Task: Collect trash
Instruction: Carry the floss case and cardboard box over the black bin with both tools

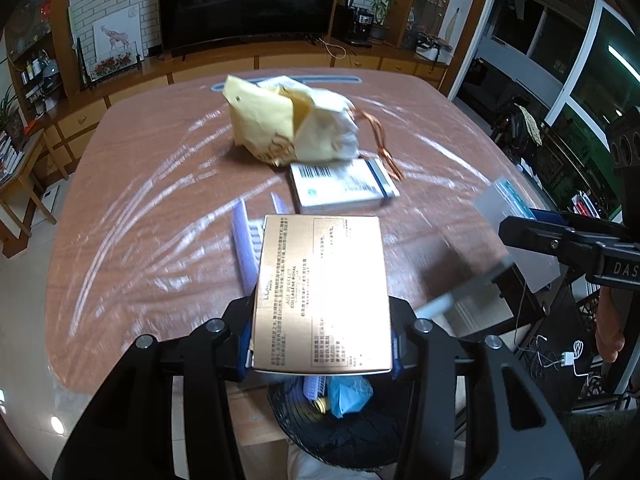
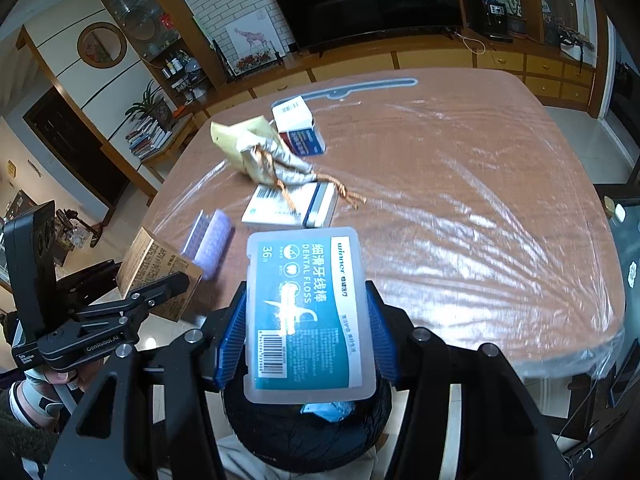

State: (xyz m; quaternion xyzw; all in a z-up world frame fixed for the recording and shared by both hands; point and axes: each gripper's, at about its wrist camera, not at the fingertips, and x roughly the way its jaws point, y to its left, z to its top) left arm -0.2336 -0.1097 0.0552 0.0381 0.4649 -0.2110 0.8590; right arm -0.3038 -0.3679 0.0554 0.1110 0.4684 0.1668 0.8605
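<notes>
Tongs clamp two pieces of trash above the bin

Worktop fills most of both views, a brown wood-grain surface under a sheet of clear, wrinkled plastic film. Below its near edge sits a round bin with a black liner, with blue crumpled waste already inside; in both wrist views the bin lies directly under the held items.

On the worktop, past its middle, lies a crumpled cream paper bag with orange twisted-cord handles trailing off to its right. Just nearer than the bag is a white medicine box with a barcode and a blue stripe, touching the bag's cords. A second small white, red and blue carton stands open behind the bag. A lilac ribbed plastic piece lies at the near edge, beside the left tongs.

The left tongs are clenched on a gold carton printed with small text, gripped by its long sides and held out over the worktop's edge. The right tongs are clenched on a dental floss pick case, translucent with a teal label, the blue pads pressing its two long sides. A hand shows under the left tool.
</notes>
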